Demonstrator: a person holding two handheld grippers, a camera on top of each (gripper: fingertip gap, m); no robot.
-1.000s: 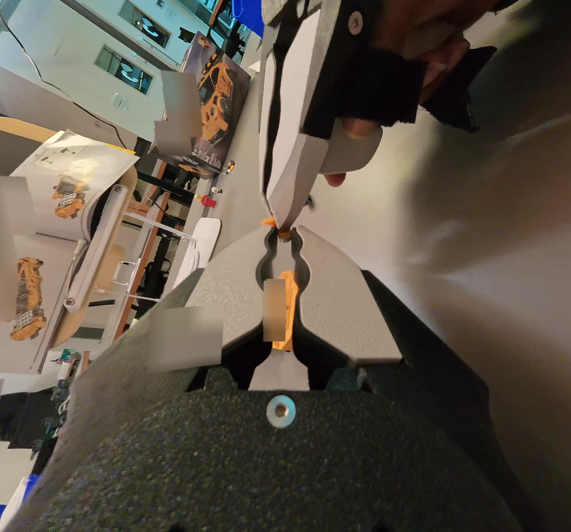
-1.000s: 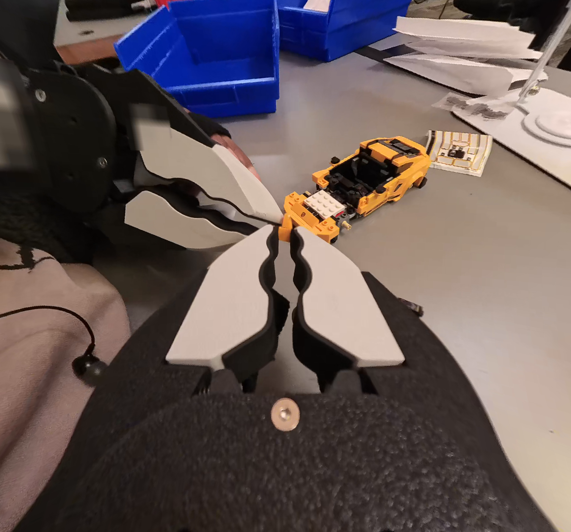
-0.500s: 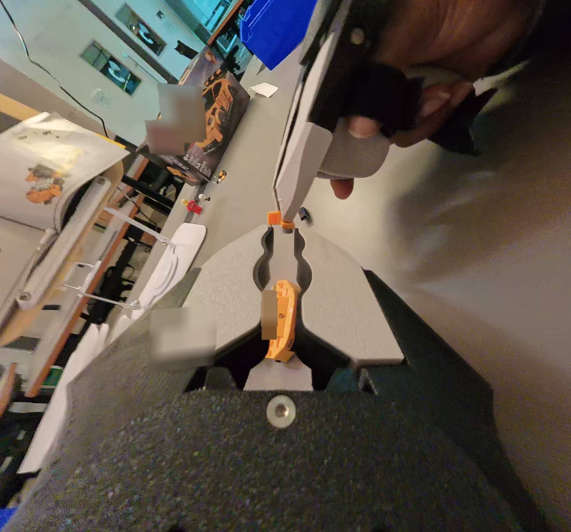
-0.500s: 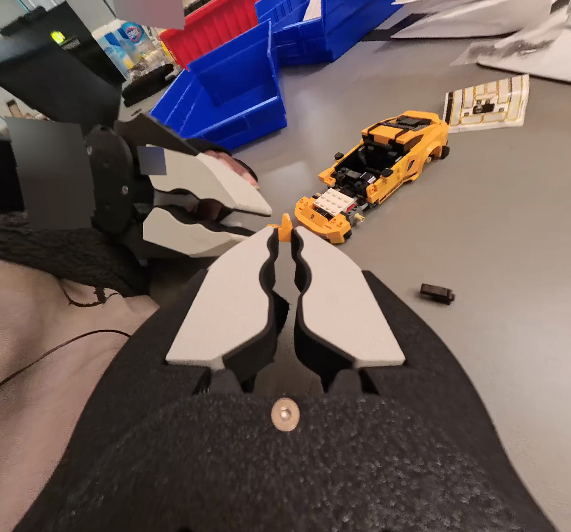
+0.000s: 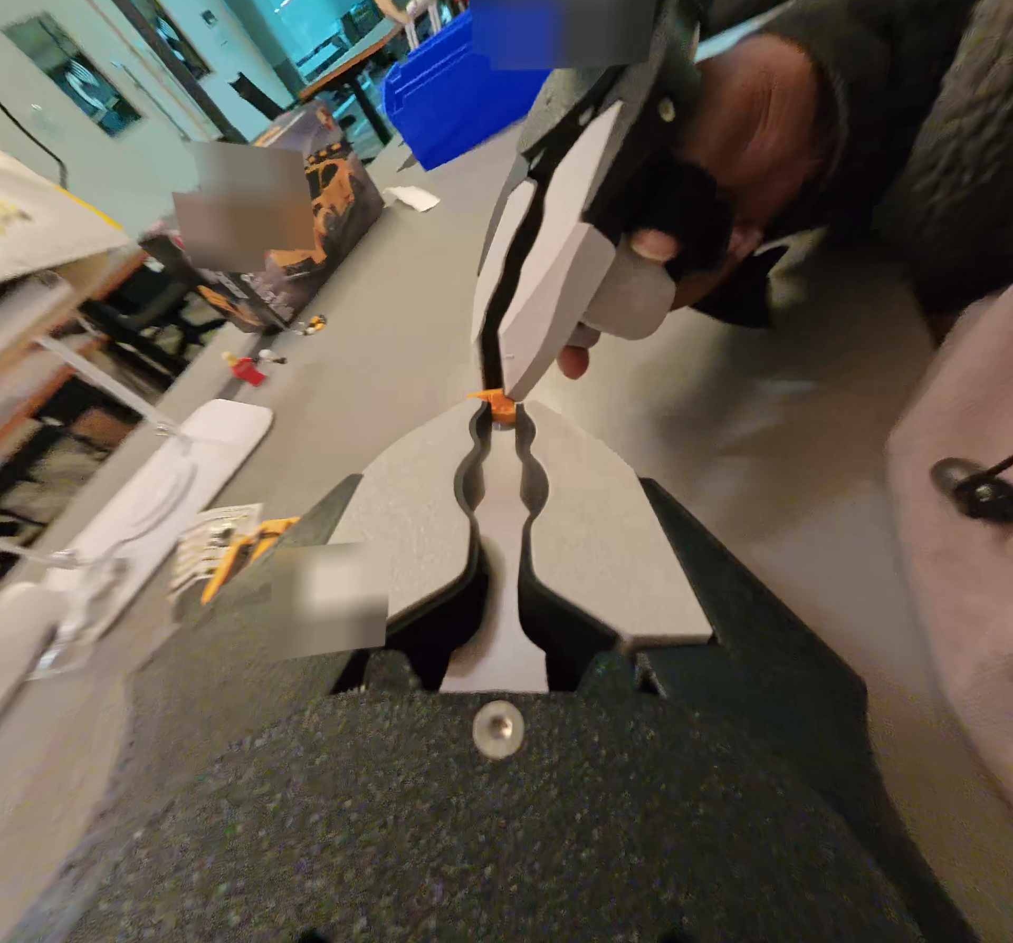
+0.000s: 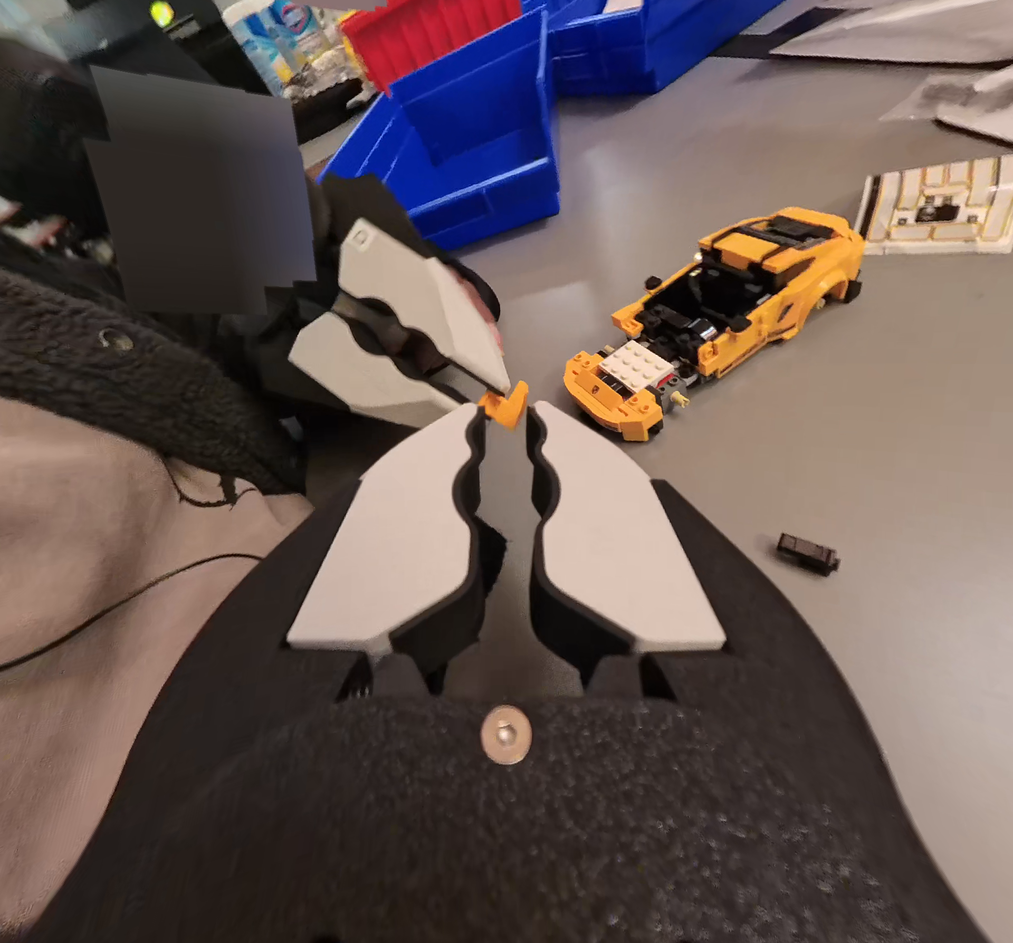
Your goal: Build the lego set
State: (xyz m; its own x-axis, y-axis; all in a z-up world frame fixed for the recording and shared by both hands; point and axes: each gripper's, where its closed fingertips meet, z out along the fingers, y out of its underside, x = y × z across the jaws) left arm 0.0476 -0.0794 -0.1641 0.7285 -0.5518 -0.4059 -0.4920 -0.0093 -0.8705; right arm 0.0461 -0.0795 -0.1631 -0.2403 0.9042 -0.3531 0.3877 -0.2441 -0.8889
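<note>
Your right gripper (image 6: 504, 410) and left gripper (image 5: 500, 415) both pinch one tiny orange piece (image 6: 505, 406) at their nearly closed tips: light, rigid, slippery, so grip its flat faces

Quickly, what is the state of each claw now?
Left claw: closed on the small orange piece.
Right claw: closed on the same orange piece.

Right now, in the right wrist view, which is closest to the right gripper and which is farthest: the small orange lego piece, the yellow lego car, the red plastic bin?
1. The small orange lego piece, right at the right gripper fingertips.
2. The yellow lego car, ahead and to the right on the grey table.
3. The red plastic bin, far back, behind the blue bins.
</note>
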